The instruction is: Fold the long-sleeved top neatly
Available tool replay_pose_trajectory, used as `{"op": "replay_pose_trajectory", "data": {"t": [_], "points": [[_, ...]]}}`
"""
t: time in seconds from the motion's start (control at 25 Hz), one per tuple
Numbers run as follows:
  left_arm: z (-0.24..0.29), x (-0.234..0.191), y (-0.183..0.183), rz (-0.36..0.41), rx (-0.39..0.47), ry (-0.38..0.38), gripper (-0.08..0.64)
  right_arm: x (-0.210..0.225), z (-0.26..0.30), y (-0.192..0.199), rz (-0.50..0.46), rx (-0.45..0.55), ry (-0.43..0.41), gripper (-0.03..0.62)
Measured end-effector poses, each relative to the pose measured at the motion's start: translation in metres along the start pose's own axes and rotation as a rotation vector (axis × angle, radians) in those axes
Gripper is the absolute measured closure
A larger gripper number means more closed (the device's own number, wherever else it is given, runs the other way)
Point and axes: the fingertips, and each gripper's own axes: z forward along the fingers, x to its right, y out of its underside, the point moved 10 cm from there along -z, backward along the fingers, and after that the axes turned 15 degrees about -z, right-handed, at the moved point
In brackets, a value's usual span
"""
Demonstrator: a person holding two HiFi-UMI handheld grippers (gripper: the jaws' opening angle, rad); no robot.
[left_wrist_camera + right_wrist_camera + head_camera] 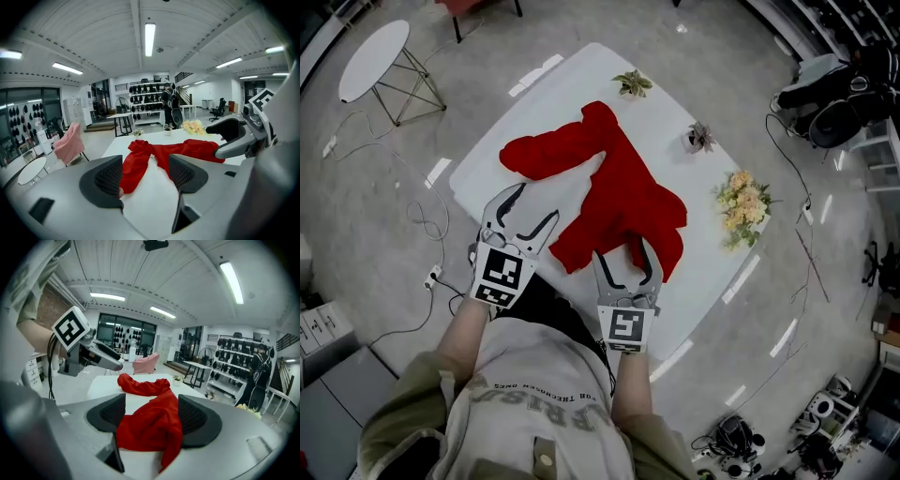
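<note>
- A white table stands on a grey floor in a wide room lit by ceiling strips.
- The red long-sleeved top lies crumpled across the middle of the table. One sleeve stretches out to its left.
- Two small potted plants and a bunch of pale flowers sit on the table beyond and to the right of the top, apart from it.
- The left tool hovers just beside the near left edge of the top. Its jaws are spread wide and hold nothing, with bare table between them.
- The right tool is at the near hem of the top. Its jaws are wide apart with red cloth between them, but the pads do not press on it.
- A round side table stands on the floor, well apart from the top.
</note>
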Motion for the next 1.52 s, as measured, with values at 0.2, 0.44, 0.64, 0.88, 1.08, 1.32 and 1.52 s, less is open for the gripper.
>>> {"op": "replay_pose_trajectory", "data": {"t": [0.2, 0.44, 0.64, 0.88, 1.08, 1.32, 1.52], "points": [[0.071, -0.03, -0.013, 0.069, -0.087, 0.048, 0.272, -0.006, 0.047, 0.019, 0.004, -0.141, -0.045, 0.25], [0.153, -0.054, 0.004, 0.187, -0.294, 0.058, 0.272, -0.016, 0.088, 0.043, -0.036, -0.336, -0.09, 0.252], [0.182, -0.06, 0.025, 0.205, -0.439, 0.073, 0.273, -0.015, 0.1, 0.06, -0.047, -0.445, -0.117, 0.277], [0.178, -0.063, 0.033, 0.244, -0.429, 0.032, 0.518, -0.004, 0.09, 0.058, -0.005, -0.427, -0.116, 0.494], [0.129, -0.081, 0.017, 0.065, -0.298, 0.006, 0.523, 0.01, 0.057, 0.044, 0.071, -0.338, -0.143, 0.535], [0.03, -0.105, 0.009, 0.04, -0.206, -0.169, 0.523, 0.022, -0.006, 0.016, 0.134, -0.191, -0.237, 0.538], [-0.044, -0.111, 0.023, 0.022, -0.173, -0.309, 0.523, 0.04, -0.06, -0.006, 0.168, -0.084, -0.257, 0.538]]}}
